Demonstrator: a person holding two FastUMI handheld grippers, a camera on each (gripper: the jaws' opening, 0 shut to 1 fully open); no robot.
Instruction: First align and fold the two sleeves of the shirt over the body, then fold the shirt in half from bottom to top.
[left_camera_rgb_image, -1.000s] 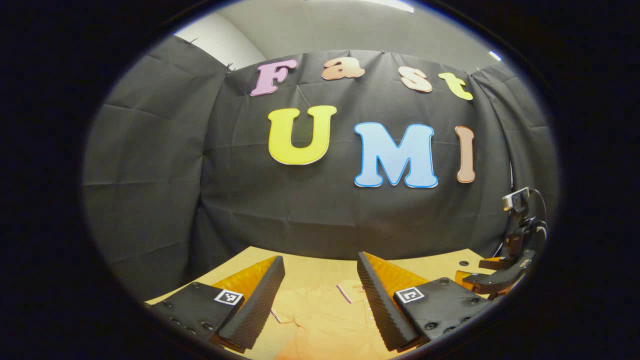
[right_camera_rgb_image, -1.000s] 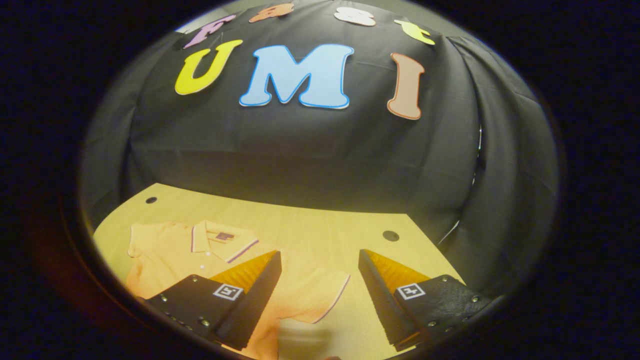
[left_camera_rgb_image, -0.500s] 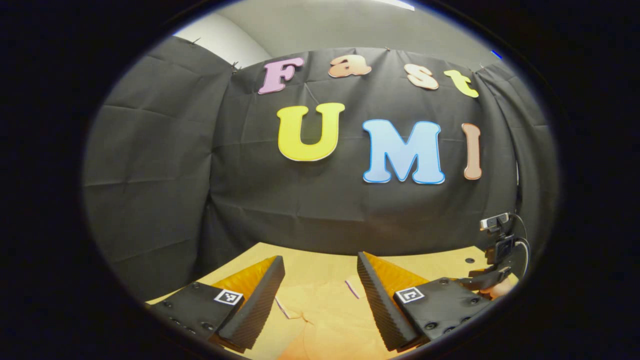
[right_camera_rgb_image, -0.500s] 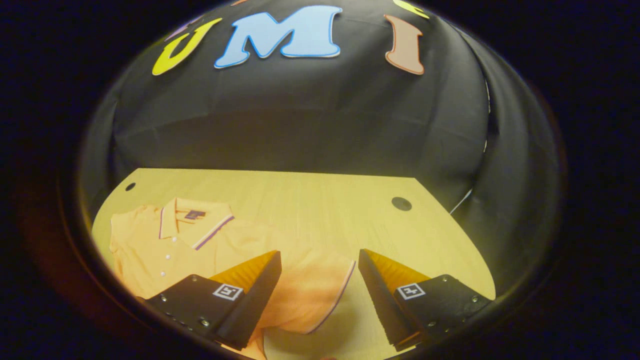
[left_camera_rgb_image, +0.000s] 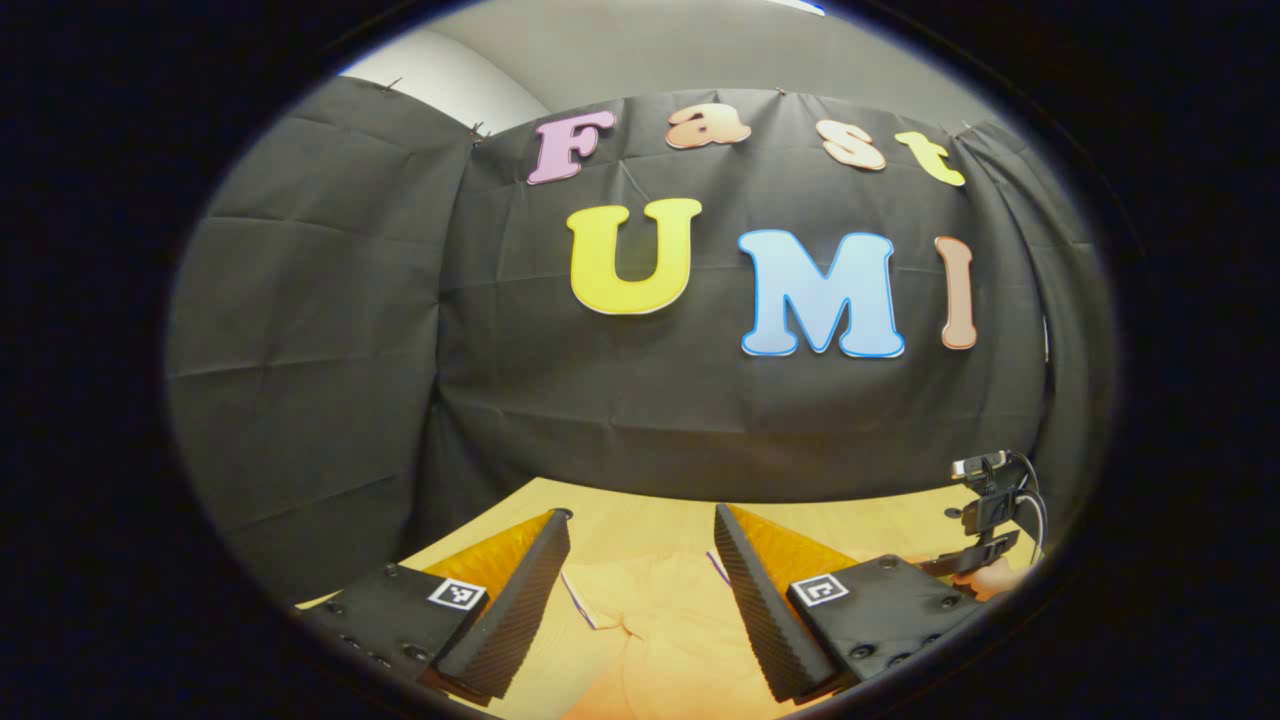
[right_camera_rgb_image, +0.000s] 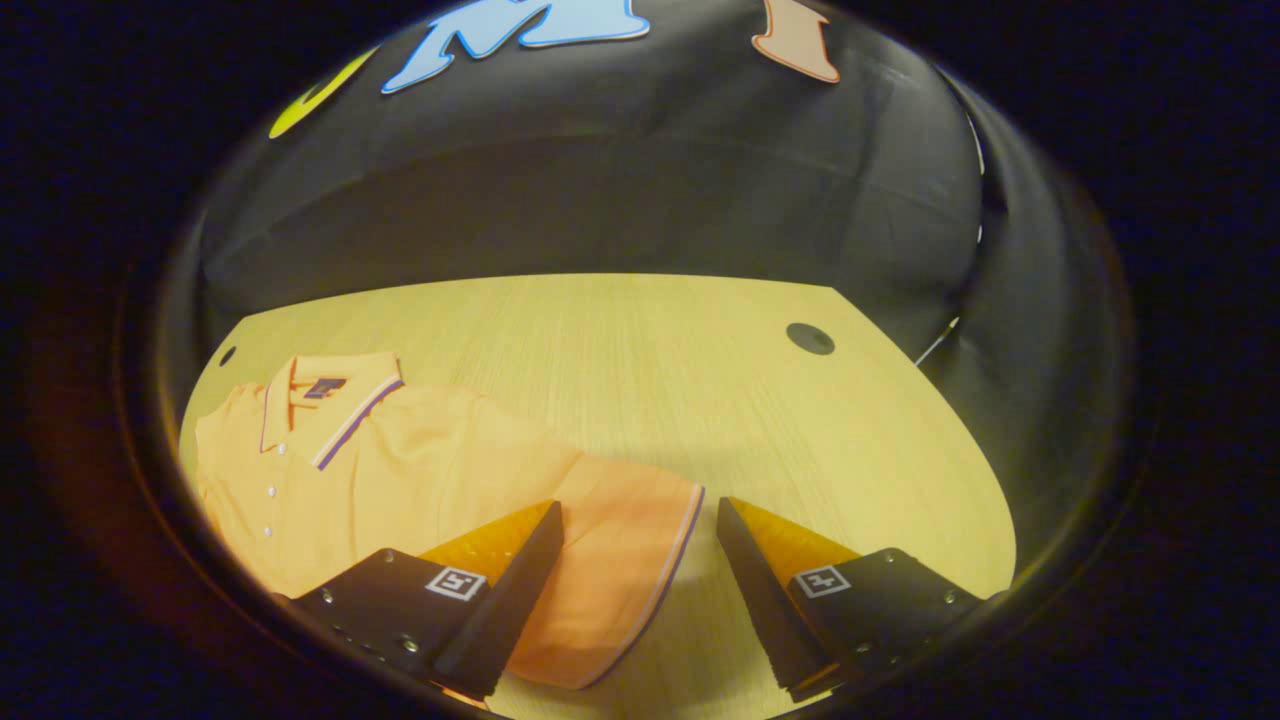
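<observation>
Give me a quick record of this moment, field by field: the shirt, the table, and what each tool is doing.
garment: orange polo shirt, lying flat, unfolded
sleeve: right-hand sleeve spread out, striped cuff
collar: collar flat, with striped trim
surface: wooden table
left tool: left tool open, above the shirt, holding nothing
right tool: right tool open, its fingers straddling the sleeve, not gripping it
folding: not yet begun

Light wood-grain table with round dark cable holes carries an orange short-sleeved polo shirt, lying flat, collar toward the wall.
</observation>
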